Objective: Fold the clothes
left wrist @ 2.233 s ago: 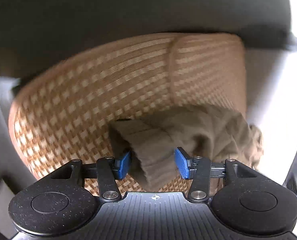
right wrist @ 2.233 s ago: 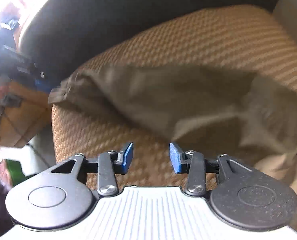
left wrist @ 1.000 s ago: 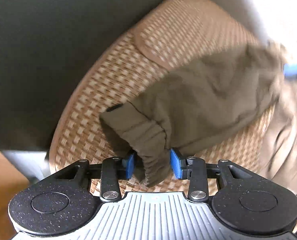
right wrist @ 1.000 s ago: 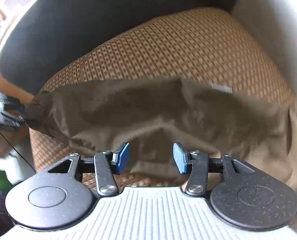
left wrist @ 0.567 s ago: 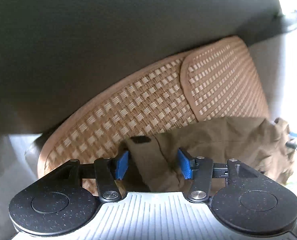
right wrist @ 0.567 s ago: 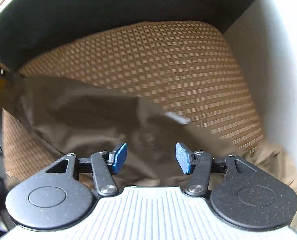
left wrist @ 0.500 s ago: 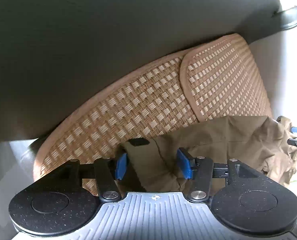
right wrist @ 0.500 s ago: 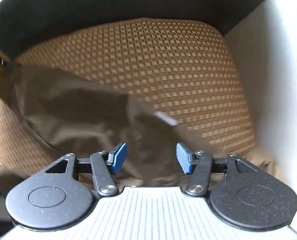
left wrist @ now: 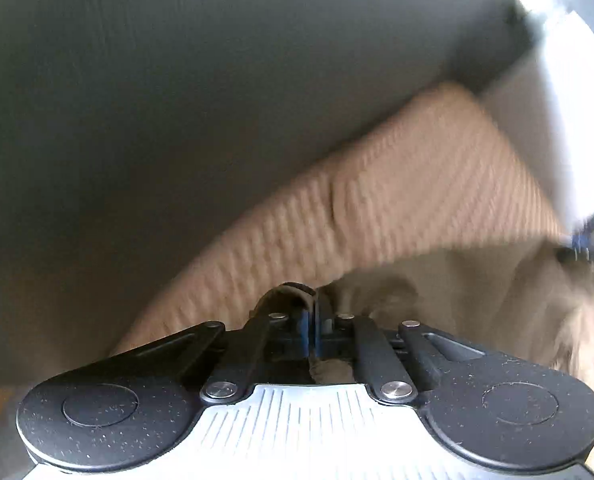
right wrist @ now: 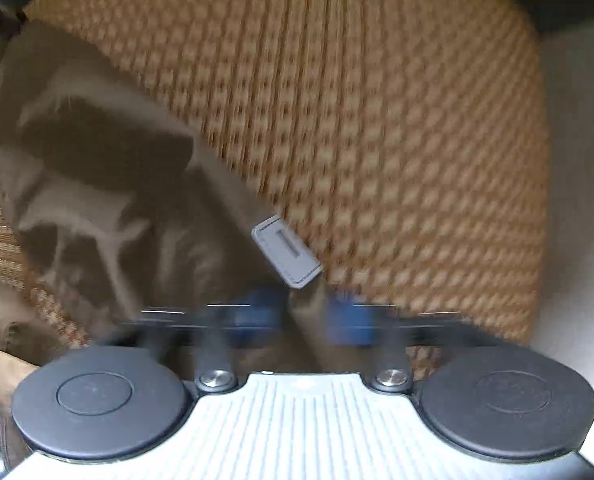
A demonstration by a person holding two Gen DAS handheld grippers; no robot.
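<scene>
Fabric of the olive garment [left wrist: 469,292] we see clamped in the left tool [left wrist: 312,326]; the right tool [right wrist: 305,316], lower centre, is motion-blurred, so we cannot tell its state.

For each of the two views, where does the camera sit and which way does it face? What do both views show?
Left wrist view: sits on the left gripper, faces forward along its fingers toward the dark backrest and woven cushion; its jaws are shut on the olive garment.
Right wrist view: sits on the right gripper, faces down onto the woven cushion; the blurred fingers straddle the olive garment near its grey label.
Shared: the same garment, cushion and backrest.
</scene>
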